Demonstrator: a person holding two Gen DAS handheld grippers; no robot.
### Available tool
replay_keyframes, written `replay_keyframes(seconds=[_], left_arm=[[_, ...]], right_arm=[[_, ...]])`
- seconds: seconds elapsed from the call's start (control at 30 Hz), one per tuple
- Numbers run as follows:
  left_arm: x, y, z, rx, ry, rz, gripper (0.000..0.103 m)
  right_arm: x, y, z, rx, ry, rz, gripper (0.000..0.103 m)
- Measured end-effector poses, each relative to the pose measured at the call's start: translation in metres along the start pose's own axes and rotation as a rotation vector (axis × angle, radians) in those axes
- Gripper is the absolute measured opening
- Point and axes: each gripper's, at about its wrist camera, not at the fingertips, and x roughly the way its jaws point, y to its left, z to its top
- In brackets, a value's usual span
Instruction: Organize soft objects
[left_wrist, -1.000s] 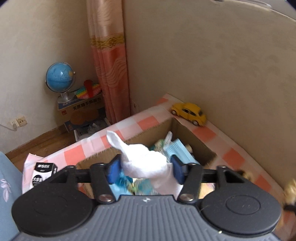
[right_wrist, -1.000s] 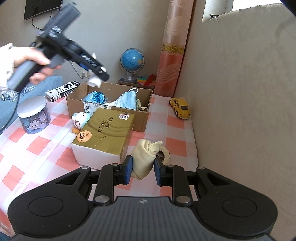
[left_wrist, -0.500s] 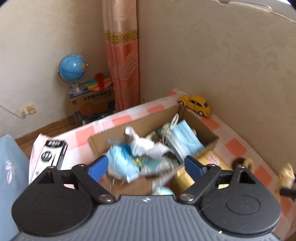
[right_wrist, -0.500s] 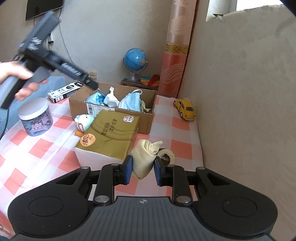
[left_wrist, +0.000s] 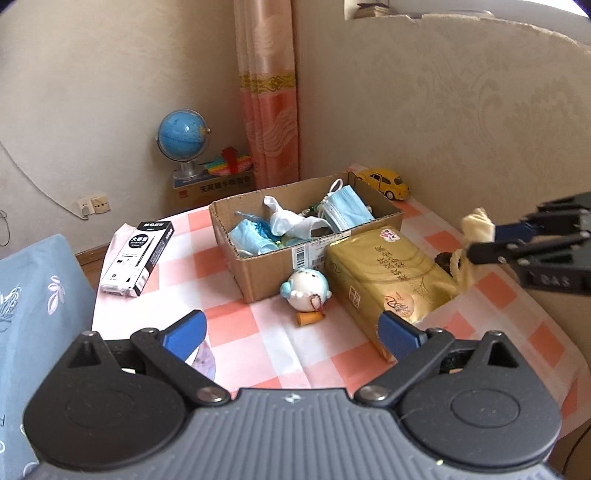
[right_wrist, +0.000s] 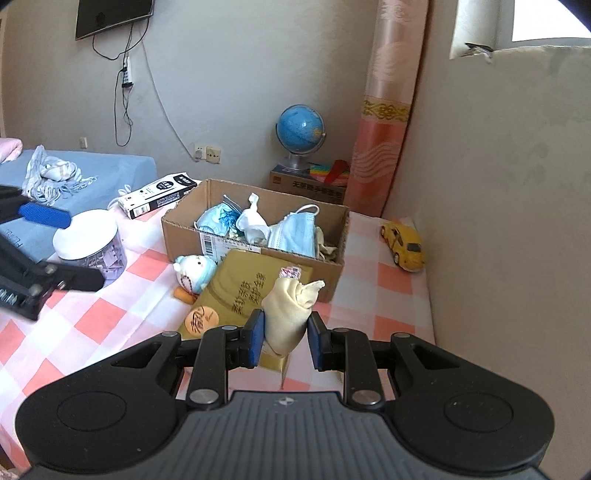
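Beige walls corner my pink-checked table (left_wrist: 258, 332), a blue globe (right_wrist: 300, 127) behind. My left claw (left_wrist: 291, 330) gapes apart; my right claw (right_wrist: 284, 338) clamps the cream cloth pouch (right_wrist: 290, 314) before the open cardboard box (right_wrist: 255, 236).

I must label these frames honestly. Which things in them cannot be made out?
- Lower layer of the brown cardboard box: both views, covered by blue face masks.
- Dark object on the table: left view, behind the gold tissue pack.
- Purple contents of the white-lidded clear jar: right view, too small.
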Motion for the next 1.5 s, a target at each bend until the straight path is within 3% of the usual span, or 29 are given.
replay_keyframes(seconds=[0.37,0.63,0.8,0.83,0.93,1.0,1.17,1.5], left_arm=[[-0.001,0.001,-0.014,-0.055,-0.008,-0.016,0.099],[0.006,0.004,-0.028,-0.099,0.028,-0.023,0.099],[0.005,0.006,-0.037,-0.122,0.045,-0.013,0.099],[0.005,0.006,-0.039,-0.123,0.048,-0.008,0.099],[0.003,0.008,-0.042,-0.129,0.052,-0.004,0.099],[0.002,0.01,-0.043,-0.13,0.05,-0.002,0.099],[0.002,0.011,-0.043,-0.139,0.051,-0.007,0.099],[-0.008,0.005,-0.04,-0.131,0.014,-0.047,0.099]], right_arm=[[0.046,0.007,0.059,-0.122,0.027,0.028,0.029],[0.089,0.039,0.106,-0.302,0.05,0.056,0.029],[0.12,0.056,0.125,-0.347,0.08,0.086,0.03],[0.127,0.06,0.128,-0.355,0.085,0.083,0.034],[0.14,0.065,0.129,-0.336,0.105,0.071,0.084],[0.138,0.062,0.126,-0.307,0.083,0.088,0.097],[0.12,0.05,0.118,-0.251,0.077,0.085,0.103],[0.079,0.03,0.097,-0.217,0.07,0.044,0.103]])
